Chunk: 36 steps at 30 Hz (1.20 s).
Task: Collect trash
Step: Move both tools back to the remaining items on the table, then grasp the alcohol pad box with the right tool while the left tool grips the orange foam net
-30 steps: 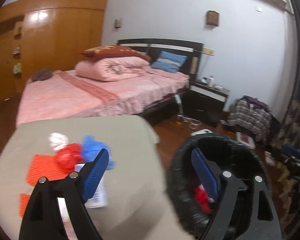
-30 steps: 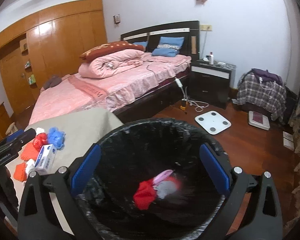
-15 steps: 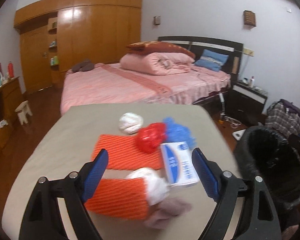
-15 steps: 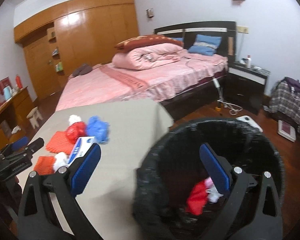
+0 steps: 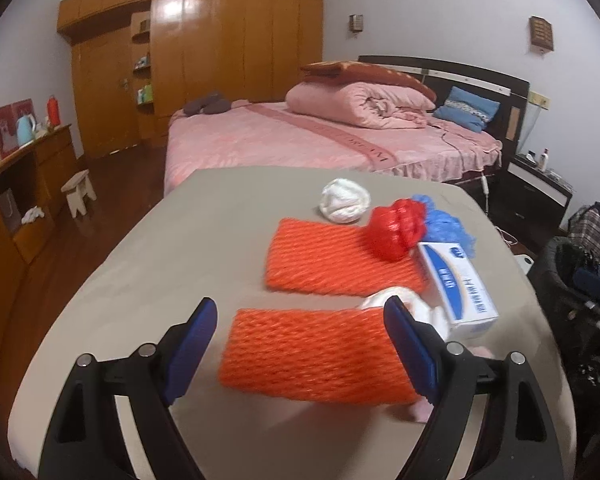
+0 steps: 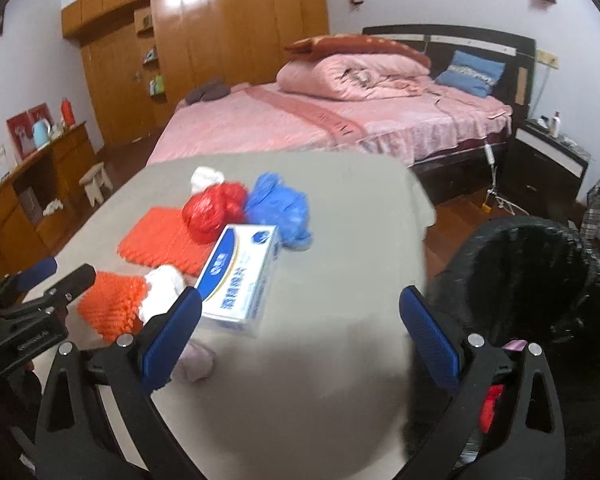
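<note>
Trash lies on a beige-covered table [image 5: 180, 248]: two orange foam nets [image 5: 316, 356] [image 5: 336, 258], a white wad [image 5: 344, 200], a red bag [image 5: 398, 226], a blue bag [image 5: 446, 226], a white-and-blue box [image 5: 456, 286] and a white tissue [image 5: 420, 304]. My left gripper [image 5: 300, 344] is open, its jaws either side of the near orange net. My right gripper [image 6: 300, 328] is open and empty above the table [image 6: 360, 208], the box [image 6: 242, 276] just ahead left. The black-lined trash bin [image 6: 540, 272] stands right of the table, holding red trash [image 6: 490, 404].
A pink bed [image 5: 320, 136] lies behind the table. A wooden wardrobe [image 5: 204, 60] lines the back wall, a wooden sideboard [image 5: 20, 192] and small stool [image 5: 78, 192] stand on the left, a black nightstand [image 5: 536, 192] on the right. A pinkish scrap [image 6: 194, 362] lies near my right gripper.
Both grippers have swung left, away from the bin and over the table. The left gripper has come down close to the near orange net. Both stay open.
</note>
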### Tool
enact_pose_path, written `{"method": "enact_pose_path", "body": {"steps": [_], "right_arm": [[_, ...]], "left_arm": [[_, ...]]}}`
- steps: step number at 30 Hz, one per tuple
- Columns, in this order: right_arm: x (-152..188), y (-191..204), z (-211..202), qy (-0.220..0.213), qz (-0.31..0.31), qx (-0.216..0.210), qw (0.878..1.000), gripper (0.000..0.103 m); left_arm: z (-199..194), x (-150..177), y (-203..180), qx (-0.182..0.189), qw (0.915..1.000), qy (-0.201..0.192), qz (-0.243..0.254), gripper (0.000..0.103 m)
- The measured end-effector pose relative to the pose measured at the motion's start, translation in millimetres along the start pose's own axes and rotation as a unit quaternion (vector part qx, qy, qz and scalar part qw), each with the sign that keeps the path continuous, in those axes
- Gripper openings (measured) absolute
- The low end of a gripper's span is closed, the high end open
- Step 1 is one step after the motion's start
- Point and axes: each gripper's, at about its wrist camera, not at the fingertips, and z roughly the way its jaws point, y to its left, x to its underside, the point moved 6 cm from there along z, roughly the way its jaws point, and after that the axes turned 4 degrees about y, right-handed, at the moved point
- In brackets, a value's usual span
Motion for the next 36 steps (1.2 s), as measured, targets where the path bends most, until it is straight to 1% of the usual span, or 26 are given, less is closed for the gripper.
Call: {"method": "enact_pose_path", "body": {"steps": [7,10,15,17,20,22,26,30,32,34,36], "right_arm": [[4.9,24.7,30.2,0.028,-0.008,-0.011,1.000,0.096],[6.9,35.0,42.5,0.039,-0.018,-0.008,0.999,0.096],[10.5,37.4,62.7,0.066,-0.020,-0.004,0.998,0.096],[11.6,36.4,63.5,0.069,-0.018,-0.006,0.997,0.096],[11.3,27.2,58.7,0.066,-0.024,0.021,0.997,0.096],[12.1,20.9,55.1,0.063,-0.022,0.031,0.997,0.096],[15.2,19.5,55.7,0.063,-0.018,0.024,0.998,0.096],[13.9,24.2,62.8,0.070,-0.017,0.016,0.997,0.096],[14.5,27.5,64.3,0.072,-0.019,0.014,0.997,0.096],[15.3,28.4,66.3,0.075,-0.020,0.013,0.997,0.095],[16.4,27.7,67.7,0.078,-0.018,0.011,0.997,0.086]], "left_arm": [[9.2,5.5,18.6,-0.010,0.9998,0.008,-0.013,0.084],[12.4,6.1,22.9,-0.012,0.9998,0.010,-0.016,0.084],[20.1,8.5,27.8,-0.012,0.9996,0.019,-0.017,0.084],[22.8,9.3,29.0,-0.010,0.9995,0.023,-0.019,0.084],[26.9,11.5,31.4,-0.009,0.9992,0.031,-0.024,0.084],[28.4,12.7,32.0,-0.008,0.9990,0.035,-0.025,0.084],[33.3,14.2,33.4,-0.011,0.9985,0.047,-0.028,0.084],[33.8,16.9,34.8,-0.004,0.9982,0.053,-0.029,0.084],[36.8,19.4,33.7,0.001,0.9977,0.062,-0.027,0.084],[41.2,21.6,30.8,0.005,0.9970,0.074,-0.021,0.084],[44.5,23.1,27.1,0.002,0.9965,0.083,-0.013,0.084]]}}
